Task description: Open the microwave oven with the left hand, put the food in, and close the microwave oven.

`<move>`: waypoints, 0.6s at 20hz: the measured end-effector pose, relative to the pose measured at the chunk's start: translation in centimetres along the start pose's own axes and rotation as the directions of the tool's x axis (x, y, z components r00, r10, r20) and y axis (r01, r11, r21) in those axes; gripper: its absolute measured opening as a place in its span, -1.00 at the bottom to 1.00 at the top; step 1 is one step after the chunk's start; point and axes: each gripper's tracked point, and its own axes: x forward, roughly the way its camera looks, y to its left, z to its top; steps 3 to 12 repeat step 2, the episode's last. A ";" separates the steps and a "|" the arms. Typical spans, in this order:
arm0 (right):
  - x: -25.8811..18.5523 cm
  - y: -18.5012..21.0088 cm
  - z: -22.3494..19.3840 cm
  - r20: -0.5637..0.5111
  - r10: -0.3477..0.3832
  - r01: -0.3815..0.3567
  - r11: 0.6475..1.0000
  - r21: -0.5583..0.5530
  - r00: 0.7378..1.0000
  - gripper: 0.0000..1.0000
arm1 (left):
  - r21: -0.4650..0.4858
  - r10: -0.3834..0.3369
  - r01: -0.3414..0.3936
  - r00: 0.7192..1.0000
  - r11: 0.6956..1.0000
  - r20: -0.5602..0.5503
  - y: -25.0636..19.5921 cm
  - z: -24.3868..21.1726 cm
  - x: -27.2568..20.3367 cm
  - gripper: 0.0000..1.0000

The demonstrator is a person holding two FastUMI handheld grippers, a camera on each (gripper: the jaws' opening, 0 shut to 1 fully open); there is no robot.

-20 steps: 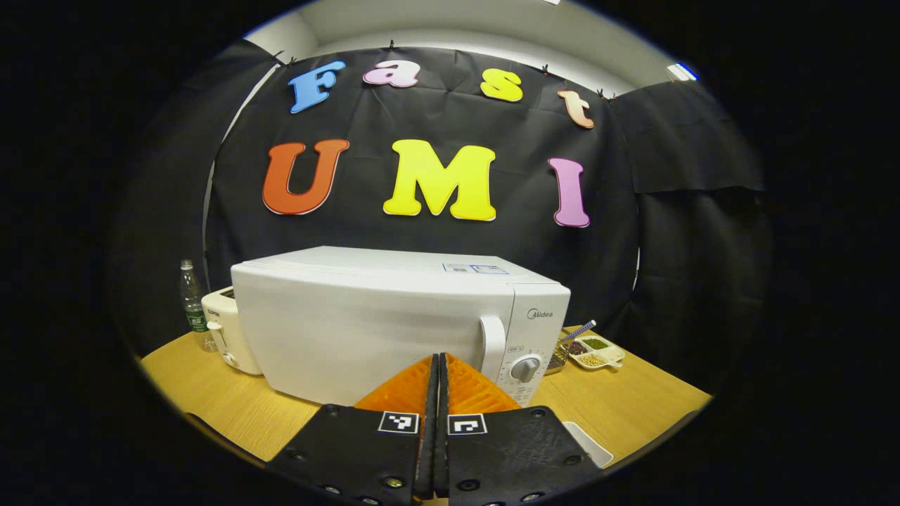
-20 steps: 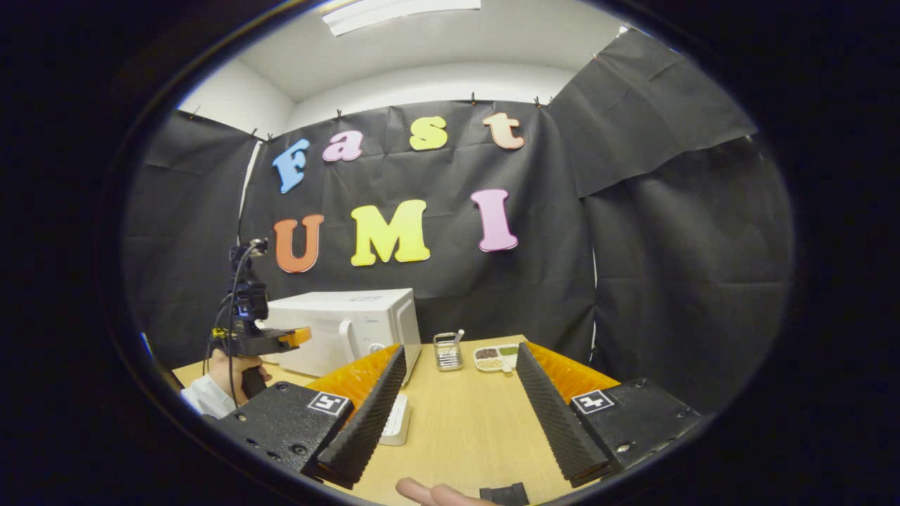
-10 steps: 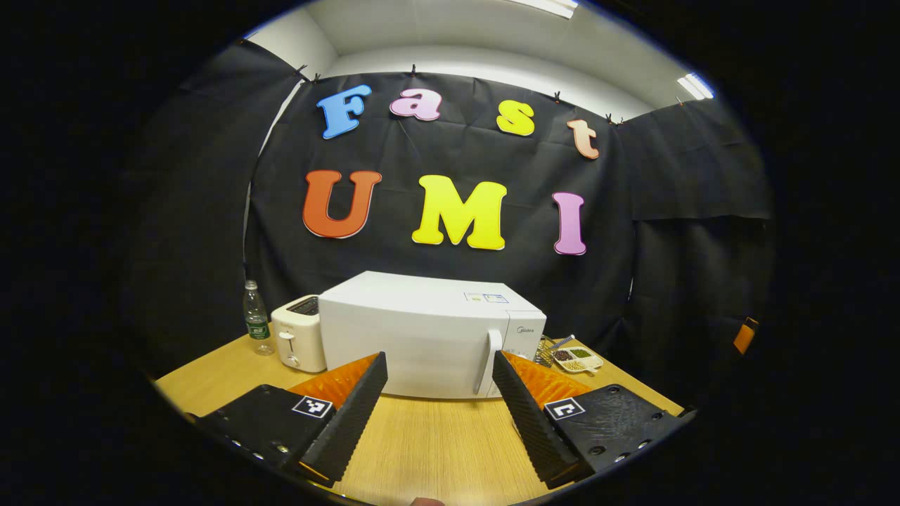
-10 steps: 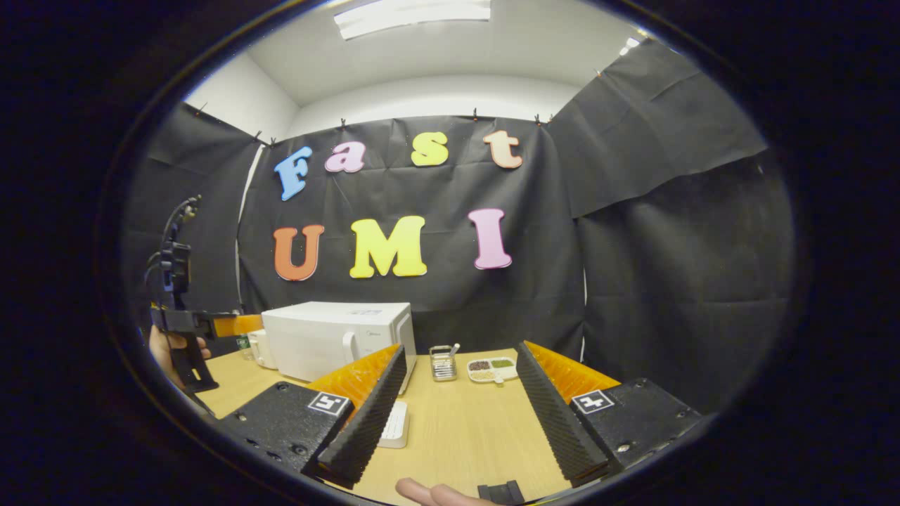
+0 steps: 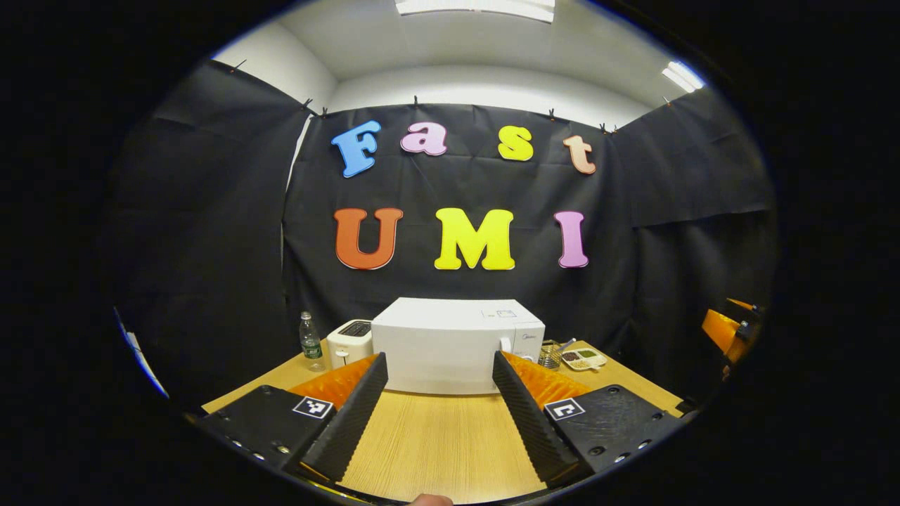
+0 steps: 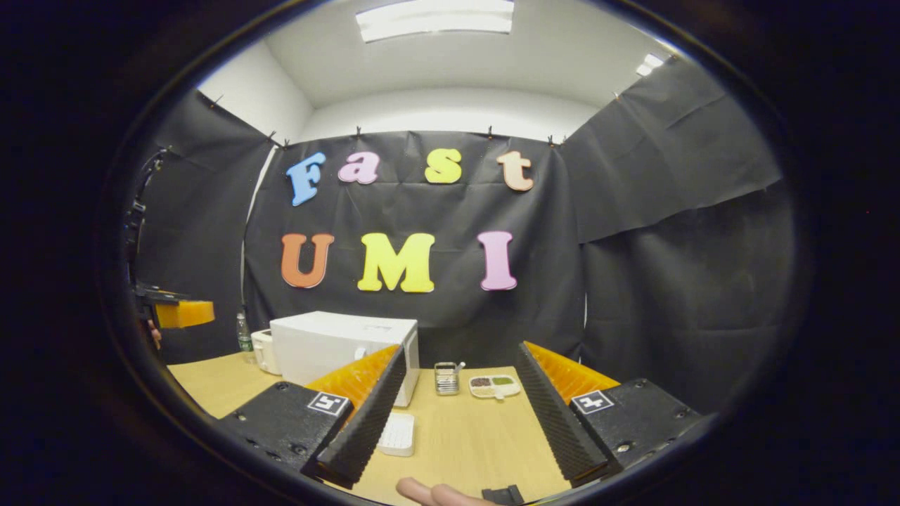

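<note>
Microwave (image 5: 457,344) sits at the back of the wooden table (image 5: 436,443), against the booth wall, door shut as far as I can see. Left gripper (image 5: 439,400) hangs well back from it, fingers spread wide, nothing between them. Right gripper (image 6: 457,407) likewise: fingers apart, empty, over bare table. From the right gripper view the left gripper (image 6: 179,313) shows at the far left edge, up off the table. Handling, my read: the box itself is heavy and rigid and won't slide under a door pull unless yanked hard. Take hold at the vertical white door handle (image 5: 504,344), right side of the door next to the control panel; it's mostly hidden behind a finger in the left gripper view. It's smooth plastic, so likely slippery: close the fingers across the bar at mid-height rather than the tip, then pull along the hinge arc, hinge presumably on the left. The food is harder to pin down. There's a small white divided dish (image 6: 494,385) with dark and green contents right of the microwave, beside a wire basket (image 6: 445,377), and a flat white item (image 6: 397,432) near the right gripper. Can't tell which is meant. The dish looks light and shallow, so contents could spill; grip the rim and keep it level. Toaster (image 5: 349,341) and a water bottle (image 5: 310,342) stand left of the microwave, clear of the door swing.
</note>
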 end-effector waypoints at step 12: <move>-0.5 0.5 0.6 0.002 0.003 -0.003 1.000 -0.005 1.000 0.99 | 0.001 0.017 -0.017 0.999 1.000 0.028 0.7 1.0 -1.7 0.62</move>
